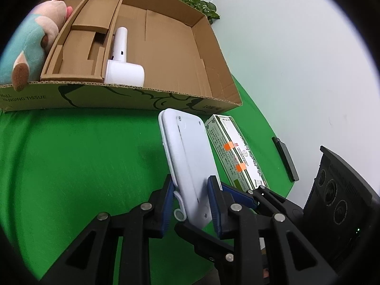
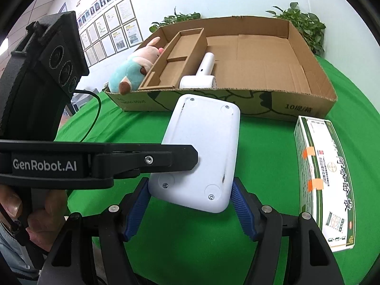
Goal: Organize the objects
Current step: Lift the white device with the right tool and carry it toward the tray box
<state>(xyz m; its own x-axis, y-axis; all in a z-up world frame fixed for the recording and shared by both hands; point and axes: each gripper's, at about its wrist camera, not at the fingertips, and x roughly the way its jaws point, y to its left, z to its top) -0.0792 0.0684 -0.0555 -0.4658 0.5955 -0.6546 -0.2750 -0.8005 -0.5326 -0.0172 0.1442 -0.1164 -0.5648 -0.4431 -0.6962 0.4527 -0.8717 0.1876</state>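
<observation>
My left gripper (image 1: 190, 204) and right gripper (image 2: 190, 209) share black angular linkage arms, silver pivot rivets and ribbed blue finger pads (image 2: 136, 210). One black body reads "GenRobot.AI" in white, with three round lenses and a thin black cable (image 2: 93, 116). A pale grey-blue sleeve (image 2: 9, 249) shows.
</observation>
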